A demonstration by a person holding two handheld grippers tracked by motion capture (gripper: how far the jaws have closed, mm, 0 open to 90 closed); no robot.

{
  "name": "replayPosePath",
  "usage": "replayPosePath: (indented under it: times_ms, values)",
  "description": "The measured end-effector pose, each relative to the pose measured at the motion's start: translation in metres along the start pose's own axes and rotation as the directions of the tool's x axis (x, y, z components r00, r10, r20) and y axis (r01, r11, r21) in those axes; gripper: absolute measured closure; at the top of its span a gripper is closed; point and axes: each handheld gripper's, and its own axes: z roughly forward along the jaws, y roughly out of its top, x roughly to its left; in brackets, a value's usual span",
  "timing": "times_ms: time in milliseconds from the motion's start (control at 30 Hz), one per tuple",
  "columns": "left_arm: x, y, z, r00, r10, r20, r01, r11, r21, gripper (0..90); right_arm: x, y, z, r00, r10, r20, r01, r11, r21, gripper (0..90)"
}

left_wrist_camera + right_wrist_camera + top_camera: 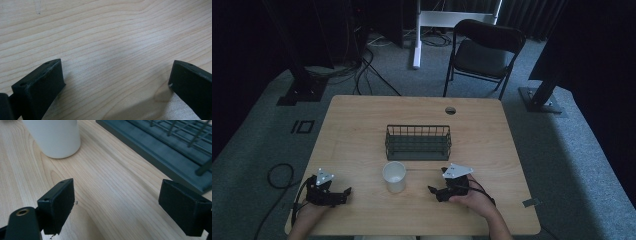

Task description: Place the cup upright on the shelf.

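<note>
1. Right gripper (432, 190): jaws spread wide, nothing between them, just bare desk (362, 120).
2. Left gripper (348, 190): same deal, wide open and empty, parked near the desk's front-left corner.
3. White cup (394, 176) stands upright between the two grippers, just in front of the wire basket (418, 142).
4. Looks like nothing's grabbed yet, so the whole job's still ahead, probably cup first.

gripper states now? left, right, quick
Left gripper: open, holding nothing, over bare table.
Right gripper: open, holding nothing, aimed between the white cup and the wire basket.
</note>
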Motion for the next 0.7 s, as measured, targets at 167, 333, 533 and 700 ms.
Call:
replayPosePath:
  times_ms: [167,333,533,700]
  values:
    - [0.0,0.0,0.0,1.0,0.0,0.0,0.0,1.0,0.0,0.1,0.006,0.005,0.005,0.9997,-0.008,-0.023,0.008,1.0,-0.009,13.1]
    - [0.0,0.0,0.0,1.0,0.0,0.0,0.0,1.0,0.0,0.1,0.011,0.011,0.01,0.9989,-0.017,-0.044,0.016,1.0,-0.019,13.2]
    - [0.0,0.0,0.0,1.0,0.001,-0.001,-0.001,1.0,0.001,0.1,0.018,0.016,0.018,0.9974,-0.029,-0.067,0.027,0.999,-0.026,13.2]
    - [0.0,0.0,0.0,1.0,0.003,0.004,-0.003,1.0,-0.001,0.1,0.024,0.021,0.023,0.9949,-0.047,-0.089,0.044,0.999,-0.026,13.2]
